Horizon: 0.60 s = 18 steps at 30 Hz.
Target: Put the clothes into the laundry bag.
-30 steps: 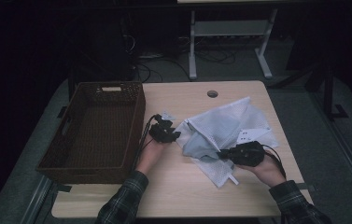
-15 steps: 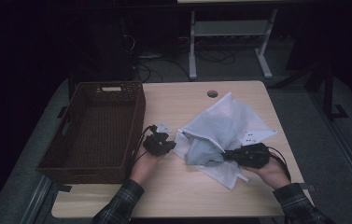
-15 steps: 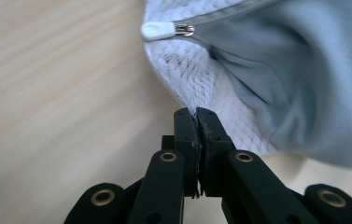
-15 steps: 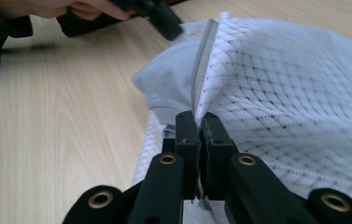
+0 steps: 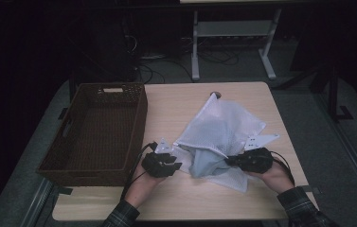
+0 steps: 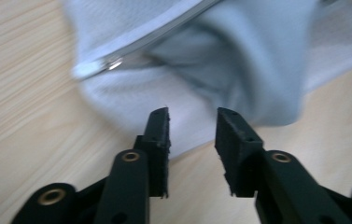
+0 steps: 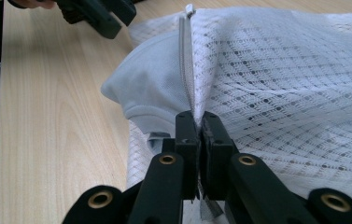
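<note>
White mesh laundry bag point(image 5: 223, 130) spread across the middle-right of the tabletop point(image 5: 176, 109), a pale grey garment point(image 5: 204, 163) bulging out of its near, open edge. Right gripper point(image 5: 242, 162) lying low at the bag's near right side, hand point(image 5: 273, 174) cupped beneath it, plaid-sleeved forearm entering from the bottom right corner. In the right gripper view, fingers point(image 7: 185, 135) pinched tight on the bag's zipper edge point(image 7: 186, 65), mesh fanning out to one side and the grey garment point(image 7: 152, 95) folded to the other.

Left gripper point(image 5: 161, 163) just beside the bag's near left corner (close to the wicker basket point(image 5: 98, 130), which sits along the tabletop's left side), wrist angled in from below, gripper pointing toward the cloth. In the left gripper view, fingers point(image 6: 159, 128) parted by a narrow gap, having just been opening, nothing clamped between them; tips hovering over the bag's mesh hem point(image 6: 131, 100), the garment point(image 6: 253, 70) blurred just beyond, bare wood point(image 6: 24, 93) alongside.
</note>
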Each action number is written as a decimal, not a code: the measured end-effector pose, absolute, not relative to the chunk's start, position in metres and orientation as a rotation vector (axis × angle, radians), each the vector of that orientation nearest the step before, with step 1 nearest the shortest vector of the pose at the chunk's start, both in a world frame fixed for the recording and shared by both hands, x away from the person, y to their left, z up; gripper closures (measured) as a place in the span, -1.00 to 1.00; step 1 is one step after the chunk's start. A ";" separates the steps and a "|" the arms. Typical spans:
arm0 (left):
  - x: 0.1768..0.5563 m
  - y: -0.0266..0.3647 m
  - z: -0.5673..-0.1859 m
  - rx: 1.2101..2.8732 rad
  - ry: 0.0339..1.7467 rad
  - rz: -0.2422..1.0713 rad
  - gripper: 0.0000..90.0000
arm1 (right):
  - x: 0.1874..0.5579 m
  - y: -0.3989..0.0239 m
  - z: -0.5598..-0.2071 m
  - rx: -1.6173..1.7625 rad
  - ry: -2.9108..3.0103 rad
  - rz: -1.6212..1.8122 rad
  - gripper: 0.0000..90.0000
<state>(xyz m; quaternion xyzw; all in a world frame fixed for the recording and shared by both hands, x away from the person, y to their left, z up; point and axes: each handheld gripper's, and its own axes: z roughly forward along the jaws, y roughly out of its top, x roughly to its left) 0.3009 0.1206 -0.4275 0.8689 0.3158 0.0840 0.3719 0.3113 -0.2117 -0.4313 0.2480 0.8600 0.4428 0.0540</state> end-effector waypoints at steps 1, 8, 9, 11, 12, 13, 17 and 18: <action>0.300 0.118 -0.428 2.223 0.788 0.189 0.38 | 0.311 -0.212 -0.431 0.753 2.613 1.347 0.92; 0.295 0.093 -0.440 2.260 0.688 0.104 0.08 | 0.312 -0.212 -0.432 0.747 2.614 1.348 0.92; 0.295 0.090 -0.442 2.274 0.674 0.089 0.07 | 0.312 -0.212 -0.431 0.749 2.614 1.347 0.92; 0.296 0.083 -0.446 2.290 0.654 0.092 0.06 | 0.311 -0.213 -0.432 0.750 2.614 1.348 0.92; 0.296 0.081 -0.447 2.299 0.644 0.096 0.06 | 0.311 -0.213 -0.432 0.752 2.616 1.347 0.92; 0.297 0.077 -0.449 2.303 0.639 0.099 0.06 | 0.311 -0.213 -0.432 0.752 2.615 1.346 0.92; 0.301 0.070 -0.454 2.320 0.626 0.098 0.16 | 0.311 -0.213 -0.432 0.755 2.611 1.346 0.92; 0.301 0.068 -0.455 2.325 0.624 0.103 0.31 | 0.311 -0.214 -0.432 0.761 2.610 1.343 0.91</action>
